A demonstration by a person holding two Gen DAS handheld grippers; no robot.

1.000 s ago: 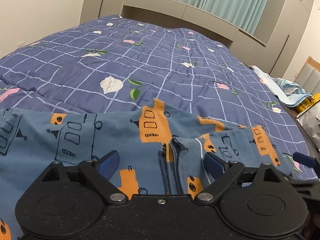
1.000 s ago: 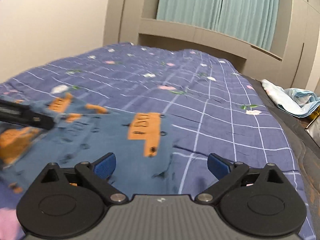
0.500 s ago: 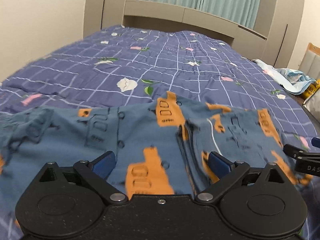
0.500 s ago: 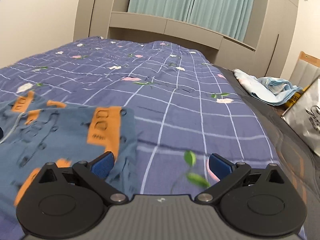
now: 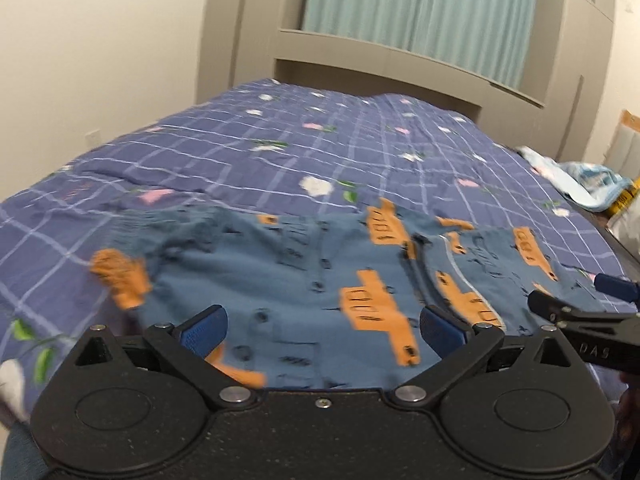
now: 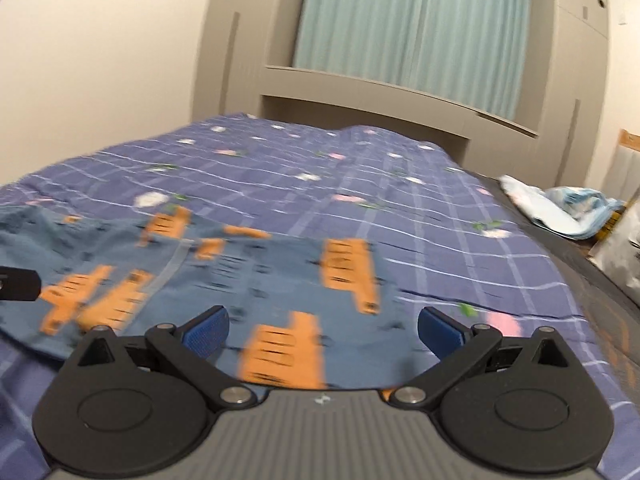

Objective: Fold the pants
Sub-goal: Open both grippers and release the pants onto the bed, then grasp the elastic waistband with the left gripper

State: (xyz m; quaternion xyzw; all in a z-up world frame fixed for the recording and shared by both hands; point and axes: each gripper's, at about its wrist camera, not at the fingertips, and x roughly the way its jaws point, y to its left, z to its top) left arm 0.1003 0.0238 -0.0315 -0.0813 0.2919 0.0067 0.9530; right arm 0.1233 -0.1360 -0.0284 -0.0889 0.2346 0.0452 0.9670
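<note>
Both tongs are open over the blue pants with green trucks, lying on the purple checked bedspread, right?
Not quite: the trucks on the pants are orange, as the left wrist view shows. Left tongs and right tongs are open, and the bedspread is purple checked.

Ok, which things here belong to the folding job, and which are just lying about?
Job: pants, left gripper, right gripper, both open.
Lying about: light blue cloth, yellow bag at the bed's right edge; bedspread underneath.

Left tongs [image 5: 322, 330] gape above blue pants [image 5: 320, 272] on bedspread [image 5: 320, 152].
</note>
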